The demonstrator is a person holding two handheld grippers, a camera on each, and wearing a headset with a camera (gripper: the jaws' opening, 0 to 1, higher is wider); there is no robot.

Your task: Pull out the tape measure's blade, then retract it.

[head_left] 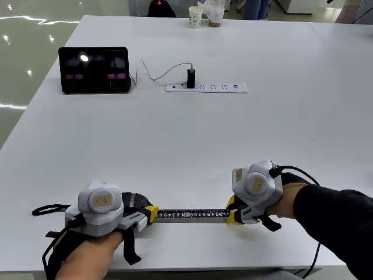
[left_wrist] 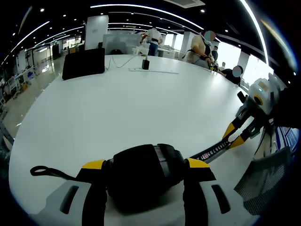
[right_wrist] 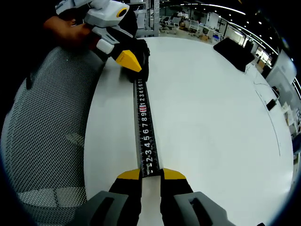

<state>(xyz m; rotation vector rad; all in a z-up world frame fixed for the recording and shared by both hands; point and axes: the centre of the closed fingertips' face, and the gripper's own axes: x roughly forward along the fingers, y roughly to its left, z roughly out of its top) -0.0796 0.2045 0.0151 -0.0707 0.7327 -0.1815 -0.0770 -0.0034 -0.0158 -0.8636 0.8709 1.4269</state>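
Note:
The black tape measure case (left_wrist: pixel 143 174) sits between the yellow-tipped jaws of my left gripper (left_wrist: pixel 146 165), which is shut on it. In the head view this gripper (head_left: pixel 143 210) is near the table's front edge at the left, with the case (head_left: pixel 135 202) partly hidden under it. The blade (head_left: pixel 192 214) lies drawn out flat to the right, with numbers showing. My right gripper (right_wrist: pixel 150 174) is shut on the blade (right_wrist: pixel 145 132) at its free end, and in the head view it (head_left: pixel 233 211) holds that end at the right.
A dark tablet (head_left: pixel 93 70) stands at the back left. A white power strip (head_left: pixel 207 87) with a black charger (head_left: pixel 190 77) lies behind the middle. A paper cup (head_left: pixel 196 16) stands at the far edge. A mesh chair (right_wrist: pixel 47 132) sits just off the table's front edge.

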